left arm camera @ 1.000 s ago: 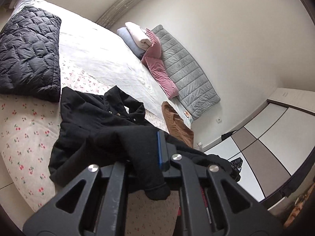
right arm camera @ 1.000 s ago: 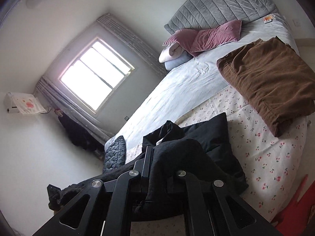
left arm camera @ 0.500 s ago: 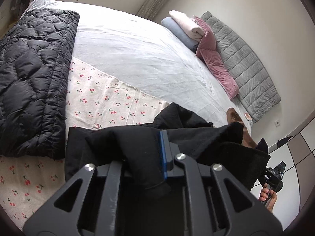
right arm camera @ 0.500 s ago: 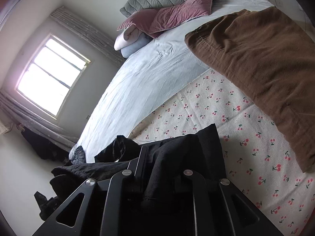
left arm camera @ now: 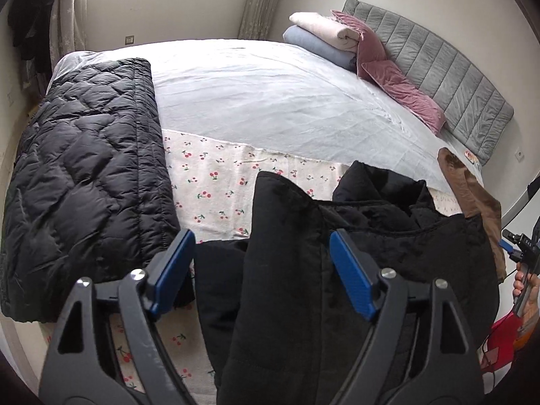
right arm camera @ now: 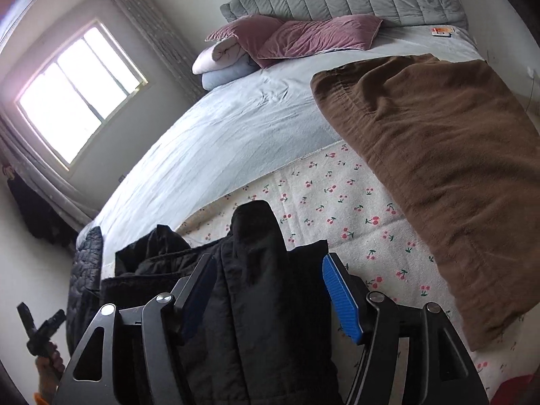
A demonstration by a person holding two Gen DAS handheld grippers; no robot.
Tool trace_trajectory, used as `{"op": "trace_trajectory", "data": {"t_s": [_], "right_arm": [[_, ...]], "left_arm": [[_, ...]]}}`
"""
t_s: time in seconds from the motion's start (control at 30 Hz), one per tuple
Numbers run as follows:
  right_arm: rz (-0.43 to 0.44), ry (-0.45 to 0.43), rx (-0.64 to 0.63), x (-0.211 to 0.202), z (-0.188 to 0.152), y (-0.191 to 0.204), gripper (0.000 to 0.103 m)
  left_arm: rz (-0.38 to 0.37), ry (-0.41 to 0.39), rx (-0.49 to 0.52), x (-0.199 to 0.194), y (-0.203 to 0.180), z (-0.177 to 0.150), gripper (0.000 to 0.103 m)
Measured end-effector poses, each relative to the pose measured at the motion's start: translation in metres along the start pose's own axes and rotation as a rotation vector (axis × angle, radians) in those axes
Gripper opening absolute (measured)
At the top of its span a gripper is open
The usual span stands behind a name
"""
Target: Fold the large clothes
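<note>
A black coat [left arm camera: 354,270] lies bunched on the cherry-print sheet [left arm camera: 216,175] at the bed's near edge. It also shows in the right wrist view [right arm camera: 256,287]. My left gripper [left arm camera: 260,263] is open, with its blue pads either side of a folded part of the coat. My right gripper [right arm camera: 270,287] is open too, its pads spread around another fold of the same coat. Neither pad presses the cloth.
A folded black quilted jacket [left arm camera: 84,195] lies left of the coat. A folded brown garment [right arm camera: 438,175] lies to the right. Pink pillows [left arm camera: 398,77], rolled blankets [left arm camera: 320,33] and a grey headboard [left arm camera: 438,67] stand at the far end.
Both grippers have opened and let go of the black coat, which now rests on the bed. Both have lowered and moved in over the near edge.
</note>
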State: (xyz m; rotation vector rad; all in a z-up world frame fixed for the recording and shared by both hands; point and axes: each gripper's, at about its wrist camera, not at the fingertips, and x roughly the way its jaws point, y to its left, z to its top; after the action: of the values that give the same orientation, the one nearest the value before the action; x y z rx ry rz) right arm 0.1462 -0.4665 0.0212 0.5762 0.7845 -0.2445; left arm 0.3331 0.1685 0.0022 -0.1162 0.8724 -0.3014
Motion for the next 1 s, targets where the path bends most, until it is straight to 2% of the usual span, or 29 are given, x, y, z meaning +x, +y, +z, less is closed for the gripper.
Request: {"op": "trace_trajectory", "data": {"t_s": [0.03, 0.07, 0.1, 0.13, 0.2, 0.23, 0.27, 0.3, 0.37, 0.43, 0.5, 0.57, 0.63, 0.73, 0.83, 0.9, 0.93, 0.97, 1.0], "right_arm": [[-0.029, 0.025, -0.029, 0.012, -0.003, 0.003, 0.066], [-0.050, 0.047, -0.052, 0.024, -0.006, 0.006, 0.066], [-0.071, 0.064, -0.068, 0.036, -0.008, 0.009, 0.066], [-0.097, 0.076, -0.084, 0.047, -0.012, 0.012, 0.066], [-0.151, 0.079, -0.120, 0.066, -0.016, 0.019, 0.064], [-0.170, 0.074, -0.144, 0.075, -0.019, 0.023, 0.047], [-0.172, 0.073, -0.176, 0.081, -0.020, 0.029, 0.017], [-0.185, 0.065, -0.215, 0.083, -0.021, 0.036, 0.011], [-0.227, -0.030, -0.278, 0.072, -0.018, 0.049, 0.007], [-0.241, -0.131, -0.219, 0.055, -0.001, 0.046, 0.007], [-0.239, -0.199, -0.145, 0.047, 0.018, 0.037, 0.007], [-0.237, -0.229, -0.130, 0.054, 0.032, 0.039, 0.007], [-0.271, -0.244, -0.153, 0.069, 0.040, 0.047, 0.007], [-0.318, -0.230, -0.146, 0.100, 0.047, 0.050, 0.007], [-0.372, -0.204, -0.102, 0.124, 0.048, 0.036, 0.008], [-0.363, -0.170, -0.060, 0.130, 0.048, 0.024, 0.018], [-0.361, -0.157, -0.044, 0.129, 0.049, 0.021, 0.026], [-0.350, -0.163, -0.039, 0.124, 0.049, 0.019, 0.034], [-0.328, -0.173, -0.045, 0.116, 0.048, 0.021, 0.042]], "left_arm": [[0.015, 0.033, 0.018, 0.012, -0.001, -0.001, 0.082], [0.034, 0.065, 0.031, 0.025, -0.003, -0.002, 0.077], [0.046, 0.090, 0.039, 0.037, -0.004, -0.003, 0.066], [0.050, 0.114, 0.040, 0.049, -0.004, -0.004, 0.060], [0.029, 0.152, 0.016, 0.066, -0.006, -0.005, 0.036], [0.015, 0.155, 0.004, 0.071, -0.009, -0.005, 0.029], [0.015, 0.145, 0.000, 0.072, -0.013, -0.004, 0.009], [0.030, 0.122, 0.003, 0.069, -0.017, -0.001, 0.006], [0.072, -0.019, -0.020, 0.046, -0.021, 0.008, 0.006], [0.051, -0.178, -0.106, 0.021, -0.010, 0.023, 0.006], [0.041, -0.259, -0.162, 0.016, -0.002, 0.037, 0.006], [0.081, -0.277, -0.138, 0.031, -0.009, 0.048, 0.006], [0.139, -0.294, -0.105, 0.051, -0.019, 0.053, 0.006], [0.200, -0.304, -0.112, 0.083, -0.021, 0.054, 0.006], [0.263, -0.215, -0.114, 0.121, -0.016, 0.049, 0.007], [0.272, -0.134, -0.113, 0.134, -0.013, 0.049, 0.014], [0.274, -0.129, -0.115, 0.131, -0.013, 0.051, 0.015], [0.266, -0.146, -0.106, 0.124, -0.015, 0.051, 0.021], [0.247, -0.161, -0.082, 0.115, -0.019, 0.052, 0.035]]}}
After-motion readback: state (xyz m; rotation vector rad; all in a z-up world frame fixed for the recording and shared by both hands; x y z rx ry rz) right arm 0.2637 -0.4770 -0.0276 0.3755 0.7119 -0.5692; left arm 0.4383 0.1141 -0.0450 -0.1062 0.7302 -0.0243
